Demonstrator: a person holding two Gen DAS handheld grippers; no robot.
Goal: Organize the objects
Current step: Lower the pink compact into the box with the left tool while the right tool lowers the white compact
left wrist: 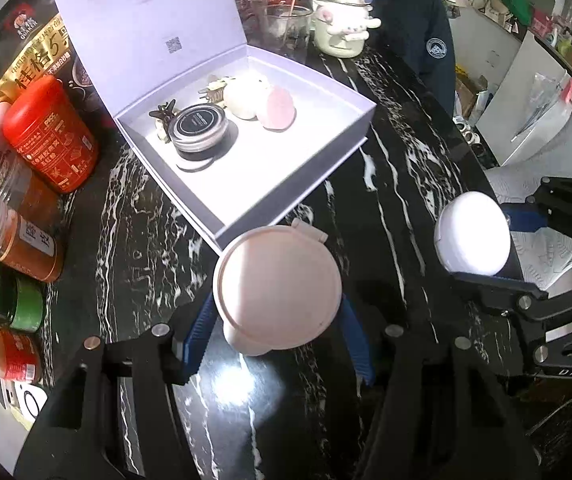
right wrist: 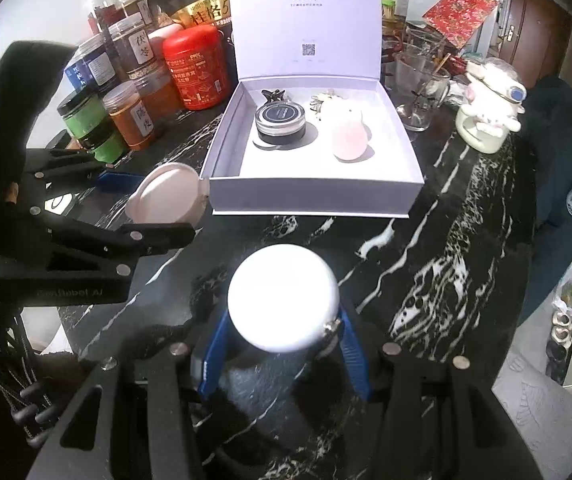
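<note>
Pink compact clenched in left gripper, white compact in right gripper, both jaws tilted steeply down

red canister | jars | glass cup | plush-figure mug | marble table

Open white box: front half of floor bare; black tin, pink egg-shaped item fill rear. Raised lid blocks back. Jars crowd left. Black marble tabletop bare in front.
</note>
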